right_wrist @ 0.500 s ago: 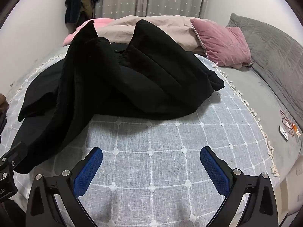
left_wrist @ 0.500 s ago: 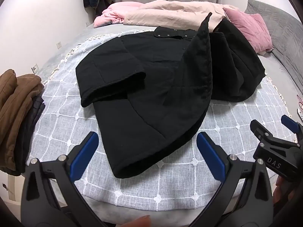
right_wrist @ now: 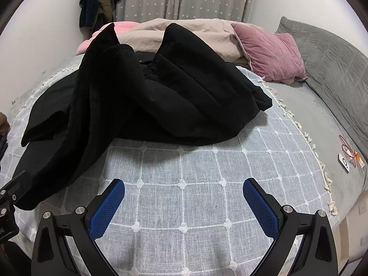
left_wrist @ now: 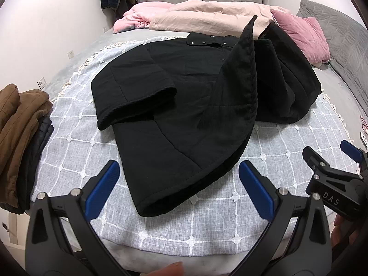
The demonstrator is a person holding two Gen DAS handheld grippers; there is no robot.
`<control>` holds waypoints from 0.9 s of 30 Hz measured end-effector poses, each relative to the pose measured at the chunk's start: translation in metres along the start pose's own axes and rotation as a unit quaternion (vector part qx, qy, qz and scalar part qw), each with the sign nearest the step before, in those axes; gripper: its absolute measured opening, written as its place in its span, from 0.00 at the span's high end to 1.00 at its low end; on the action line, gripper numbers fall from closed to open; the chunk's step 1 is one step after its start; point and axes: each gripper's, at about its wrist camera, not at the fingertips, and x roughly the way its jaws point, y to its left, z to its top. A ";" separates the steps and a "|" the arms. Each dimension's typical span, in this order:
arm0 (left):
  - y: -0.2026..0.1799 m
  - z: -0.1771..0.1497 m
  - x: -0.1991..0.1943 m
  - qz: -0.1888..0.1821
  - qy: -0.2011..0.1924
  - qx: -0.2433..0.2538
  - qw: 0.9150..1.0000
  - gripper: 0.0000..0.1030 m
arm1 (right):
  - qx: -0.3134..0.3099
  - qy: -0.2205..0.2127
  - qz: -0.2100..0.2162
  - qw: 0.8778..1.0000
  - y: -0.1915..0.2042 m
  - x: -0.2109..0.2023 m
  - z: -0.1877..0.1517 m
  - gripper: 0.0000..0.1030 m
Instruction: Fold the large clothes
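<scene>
A large black quilted coat (left_wrist: pixel 188 105) lies on the grey checked blanket (left_wrist: pixel 207 218) on the bed. Its left sleeve (left_wrist: pixel 135 96) is folded across the body, and one front panel stands up in a peak (left_wrist: pixel 249 36). In the right wrist view the coat (right_wrist: pixel 161 96) lies bunched, its right sleeve (right_wrist: pixel 218 85) draped toward the right. My left gripper (left_wrist: pixel 179 184) is open and empty, just short of the coat's hem (left_wrist: pixel 161 207). My right gripper (right_wrist: pixel 184 204) is open and empty over bare blanket (right_wrist: pixel 184 184). It also shows in the left wrist view (left_wrist: pixel 331 158).
A stack of folded brown and dark clothes (left_wrist: pixel 20 133) sits at the left. A pink and beige duvet (left_wrist: pixel 207 13) and a pink pillow (right_wrist: pixel 269 53) lie behind the coat. A grey headboard (right_wrist: pixel 333 64) is at right, with small items (right_wrist: pixel 347 158) on the sheet.
</scene>
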 end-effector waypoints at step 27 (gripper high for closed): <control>0.000 0.000 0.005 0.008 -0.006 0.004 1.000 0.00 | -0.004 0.005 -0.001 1.000 -0.001 0.003 -0.002 0.00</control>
